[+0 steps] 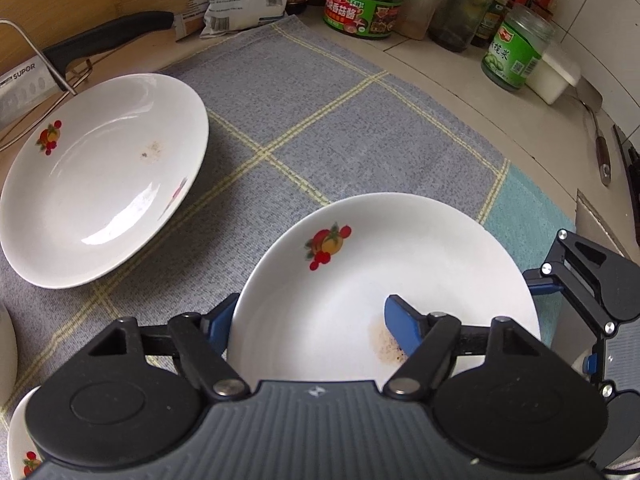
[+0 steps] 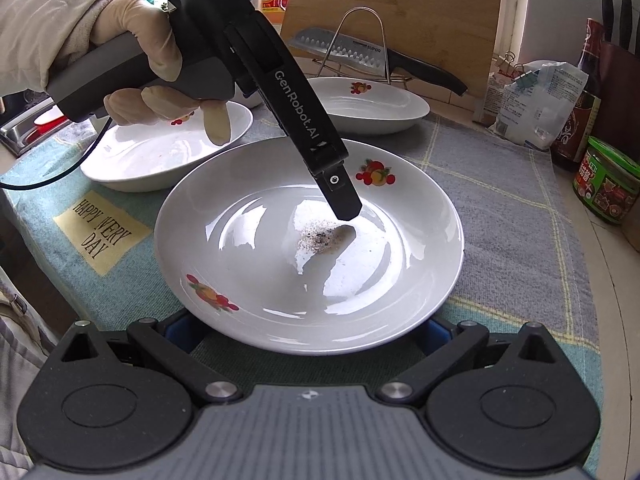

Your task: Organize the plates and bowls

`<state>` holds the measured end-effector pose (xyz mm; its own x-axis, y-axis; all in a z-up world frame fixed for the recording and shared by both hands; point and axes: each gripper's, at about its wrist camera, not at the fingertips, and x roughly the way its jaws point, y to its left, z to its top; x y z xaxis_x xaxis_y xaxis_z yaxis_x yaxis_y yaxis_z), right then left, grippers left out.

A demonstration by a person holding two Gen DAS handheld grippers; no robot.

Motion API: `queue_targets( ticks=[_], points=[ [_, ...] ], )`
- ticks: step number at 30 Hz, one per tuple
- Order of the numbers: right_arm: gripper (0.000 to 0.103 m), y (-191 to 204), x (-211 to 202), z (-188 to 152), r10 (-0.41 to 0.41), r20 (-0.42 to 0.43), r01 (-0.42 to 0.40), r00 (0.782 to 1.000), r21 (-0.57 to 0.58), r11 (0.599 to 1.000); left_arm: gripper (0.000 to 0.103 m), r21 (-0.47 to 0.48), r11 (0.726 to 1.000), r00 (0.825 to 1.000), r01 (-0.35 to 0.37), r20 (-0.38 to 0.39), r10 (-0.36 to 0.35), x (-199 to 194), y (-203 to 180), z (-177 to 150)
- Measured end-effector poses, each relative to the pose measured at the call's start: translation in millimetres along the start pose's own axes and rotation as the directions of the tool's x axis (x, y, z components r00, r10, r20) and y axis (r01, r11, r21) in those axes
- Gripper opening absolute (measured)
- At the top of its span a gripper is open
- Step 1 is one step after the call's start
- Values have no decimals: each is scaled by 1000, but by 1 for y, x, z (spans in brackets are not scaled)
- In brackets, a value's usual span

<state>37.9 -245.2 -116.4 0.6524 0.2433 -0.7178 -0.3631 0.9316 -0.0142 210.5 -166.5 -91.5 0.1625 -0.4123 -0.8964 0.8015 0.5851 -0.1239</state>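
Plate (image 2: pixel 308 248) sits on the cloth-covered surface (image 1: pixel 360 120), glazed, rigid, breakable, slick. My left tool (image 1: pixel 312 320) straddles its rim, one finger inside, one outside, not yet closed. My right tool (image 2: pixel 308 330) stands wide at the near rim. I judge the rim the only hold.

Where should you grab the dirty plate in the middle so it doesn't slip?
Grab the dirty plate by its thin raised rim, one finger above and one below, coming in low from the near side. The middle is wide, smooth and soiled; the left hand-held gripper already straddles the rim.
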Motion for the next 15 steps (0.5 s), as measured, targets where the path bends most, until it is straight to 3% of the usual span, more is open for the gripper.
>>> queue_targets(
  ticks=[15],
  points=[
    [103, -6, -3, 3, -7, -1, 7, 1000, 29, 1000, 76, -8, 1000, 1000, 10, -3, -10, -4, 1, 0]
  ],
)
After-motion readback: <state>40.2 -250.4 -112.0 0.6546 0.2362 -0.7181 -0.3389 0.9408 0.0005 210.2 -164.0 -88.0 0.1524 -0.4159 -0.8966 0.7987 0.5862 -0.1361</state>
